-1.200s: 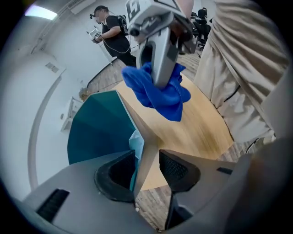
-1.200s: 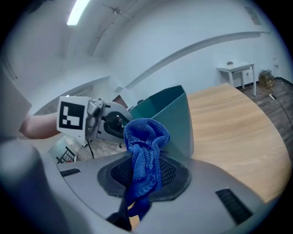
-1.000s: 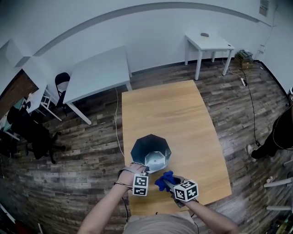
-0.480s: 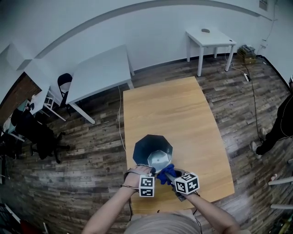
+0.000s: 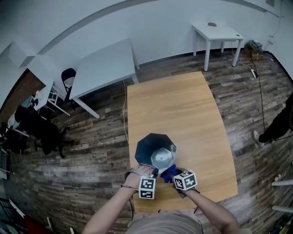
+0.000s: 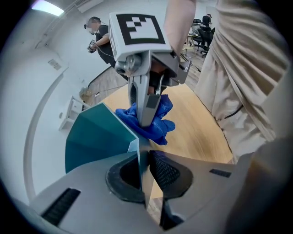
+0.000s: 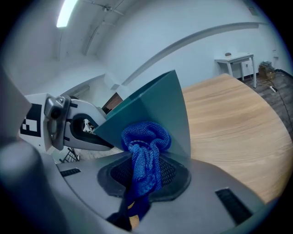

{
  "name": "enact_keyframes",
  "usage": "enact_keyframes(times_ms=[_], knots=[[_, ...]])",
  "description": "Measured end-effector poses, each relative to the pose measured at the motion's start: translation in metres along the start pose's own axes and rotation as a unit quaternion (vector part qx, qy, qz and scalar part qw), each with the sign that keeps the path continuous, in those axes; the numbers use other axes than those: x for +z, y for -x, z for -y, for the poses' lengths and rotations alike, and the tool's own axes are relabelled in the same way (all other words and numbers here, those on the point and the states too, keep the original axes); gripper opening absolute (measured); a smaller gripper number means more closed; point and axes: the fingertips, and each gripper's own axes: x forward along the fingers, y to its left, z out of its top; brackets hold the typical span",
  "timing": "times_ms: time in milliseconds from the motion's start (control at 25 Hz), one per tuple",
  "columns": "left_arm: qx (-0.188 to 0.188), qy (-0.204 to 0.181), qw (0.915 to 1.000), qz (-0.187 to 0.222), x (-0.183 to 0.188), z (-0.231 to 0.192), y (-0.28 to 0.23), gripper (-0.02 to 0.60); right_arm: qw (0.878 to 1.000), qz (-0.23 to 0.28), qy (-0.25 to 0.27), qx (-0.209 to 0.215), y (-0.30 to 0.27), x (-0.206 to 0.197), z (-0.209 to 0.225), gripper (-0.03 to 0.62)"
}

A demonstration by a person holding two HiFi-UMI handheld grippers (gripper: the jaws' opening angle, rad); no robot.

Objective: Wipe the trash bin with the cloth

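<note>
While the head view looks steeply down, the teal trash bin [image 5: 154,150] stands mouth-up near the near-left corner of the wooden table [image 5: 183,109], and both grippers crowd its near side. The left gripper [image 5: 152,173] is at the bin's near rim. The right gripper [image 5: 173,175] is just beside it, with the blue cloth [image 5: 168,172] bunched between it and the bin. Around the table there's a large white table [image 5: 103,68] off the far-left corner and a small white table [image 5: 216,32] by the wall. A black chair [image 5: 67,77] and dark office chairs [image 5: 32,130] are out left. A cable [image 5: 262,96] trails over the wood-plank floor [image 5: 91,151], and a person [image 5: 280,125] stands at the right edge.

Over to the left gripper view: the left gripper [image 6: 143,171] has just been closing its jaws, and they pinch the thin wall of the bin [image 6: 96,137], one pad on each side. Straight ahead the right gripper [image 6: 147,109] points down, blocking part of the view, with the cloth [image 6: 158,125] against the bin's corner edge. Wooden tabletop [image 6: 197,132] runs behind, the wearer's beige clothing [image 6: 247,77] fills the right, and a person [image 6: 98,36] stands far back.

Now the right gripper view: the right gripper [image 7: 144,180] is clamped on the cloth [image 7: 145,151]. It trails down between the pads and balls up against the bin's outer wall [image 7: 160,105]. The left gripper [image 7: 68,125] sits left, at the rim. Tabletop [image 7: 229,123] stretches right toward the small white table [image 7: 236,59], with a ceiling light [image 7: 66,13] overhead.
</note>
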Motion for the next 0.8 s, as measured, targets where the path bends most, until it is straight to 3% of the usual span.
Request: enact_keyframes(times_ms=[360,640,800], knots=[[-0.006,-0.017,0.9992,0.036,0.003,-0.002,-0.004,0.040,0.997,-0.070,0.009,-0.016,-0.049,-0.045,0.041,0.077],[-0.010,-0.024,0.9985,0.048,0.001,-0.004,-0.005,0.040,0.988,-0.133,0.066,-0.032,-0.096,-0.085,0.074,0.077],[-0.013,-0.026,0.9982,0.053,0.000,-0.002,-0.006,0.040,0.983,-0.159,0.072,-0.057,-0.114,-0.100,0.095,0.077]])
